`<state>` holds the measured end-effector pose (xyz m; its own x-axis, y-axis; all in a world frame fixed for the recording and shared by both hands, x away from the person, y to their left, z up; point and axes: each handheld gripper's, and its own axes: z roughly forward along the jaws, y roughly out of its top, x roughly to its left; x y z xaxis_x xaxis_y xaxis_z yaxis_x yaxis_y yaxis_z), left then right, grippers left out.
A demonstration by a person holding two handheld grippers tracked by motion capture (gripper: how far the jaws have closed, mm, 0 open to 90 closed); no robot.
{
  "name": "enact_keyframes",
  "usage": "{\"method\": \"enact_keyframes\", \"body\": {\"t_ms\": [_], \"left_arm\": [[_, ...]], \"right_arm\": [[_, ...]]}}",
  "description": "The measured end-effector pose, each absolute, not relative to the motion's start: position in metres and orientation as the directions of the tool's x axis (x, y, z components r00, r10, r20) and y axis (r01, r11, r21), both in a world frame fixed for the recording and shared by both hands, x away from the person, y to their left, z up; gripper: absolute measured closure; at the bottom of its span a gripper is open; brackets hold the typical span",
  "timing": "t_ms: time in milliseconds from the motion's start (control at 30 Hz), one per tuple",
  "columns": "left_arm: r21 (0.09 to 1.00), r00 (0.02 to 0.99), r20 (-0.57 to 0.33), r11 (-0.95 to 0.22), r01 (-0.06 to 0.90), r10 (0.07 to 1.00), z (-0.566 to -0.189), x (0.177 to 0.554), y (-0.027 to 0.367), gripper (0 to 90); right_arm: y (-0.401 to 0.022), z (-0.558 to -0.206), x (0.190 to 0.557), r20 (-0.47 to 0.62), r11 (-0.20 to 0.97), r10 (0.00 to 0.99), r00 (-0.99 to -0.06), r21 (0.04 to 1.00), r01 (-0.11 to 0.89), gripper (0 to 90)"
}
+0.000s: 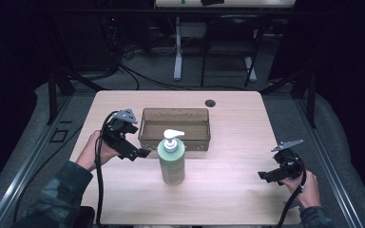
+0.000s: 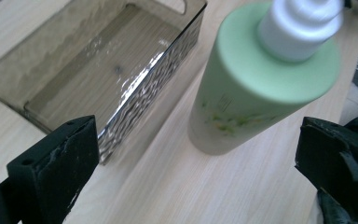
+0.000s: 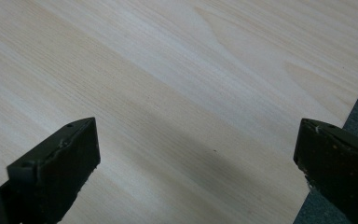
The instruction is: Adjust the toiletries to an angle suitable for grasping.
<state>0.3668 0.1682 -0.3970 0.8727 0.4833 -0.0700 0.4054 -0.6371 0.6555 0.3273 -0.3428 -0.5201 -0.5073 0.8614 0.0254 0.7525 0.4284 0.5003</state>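
1. My left gripper has its fingers spread wide, just left of the pump bottle; right gripper is open too, idling far right.
2. Bottle looks smooth, probably slippery and top-heavy, so I'd grab mid-body.
3. Pale green, white pump, upright mid-bench, just near of the tinted tray.

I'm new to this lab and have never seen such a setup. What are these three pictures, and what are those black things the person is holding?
A person sits at a table with a hand-held two-jaw gripper in each hand. The high view looks down from above: left gripper beside a green pump bottle, right gripper off to the side. Behind the bottle sits a clear brown bin, apparently empty. The other two pictures come from cameras riding on the grippers, looking along their black jaws. The left gripper view faces the bottle and bin; the right gripper view faces bare tabletop. Both grippers are open and hold nothing.
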Motion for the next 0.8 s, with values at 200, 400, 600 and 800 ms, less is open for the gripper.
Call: {"method": "enact_keyframes", "body": {"t_ms": [200, 400, 600, 800], "left_arm": [[0.659, 0.904, -0.040, -0.669, 0.344, 0.426, -0.368, 0.365, 0.151, 0.0], [0.640, 0.928, -0.014, -0.710, 0.295, 0.373, -0.352, 0.366, 0.125, 0.0], [0.607, 0.941, 0.000, -0.748, 0.269, 0.339, -0.346, 0.370, 0.106, 0.0], [0.564, 0.957, 0.009, -0.791, 0.236, 0.291, -0.345, 0.372, 0.086, 4.4]], "right_arm": [[-0.342, -0.522, 0.328, 0.034, 0.428, 0.862, -0.506, 0.487, 0.762, 0.0], [-0.344, -0.524, 0.328, 0.039, 0.427, 0.862, -0.505, 0.480, 0.766, 0.0], [-0.346, -0.524, 0.328, 0.032, 0.430, 0.863, -0.505, 0.477, 0.766, 0.0], [-0.346, -0.524, 0.328, 0.035, 0.429, 0.864, -0.503, 0.472, 0.770, 0.0]]}}
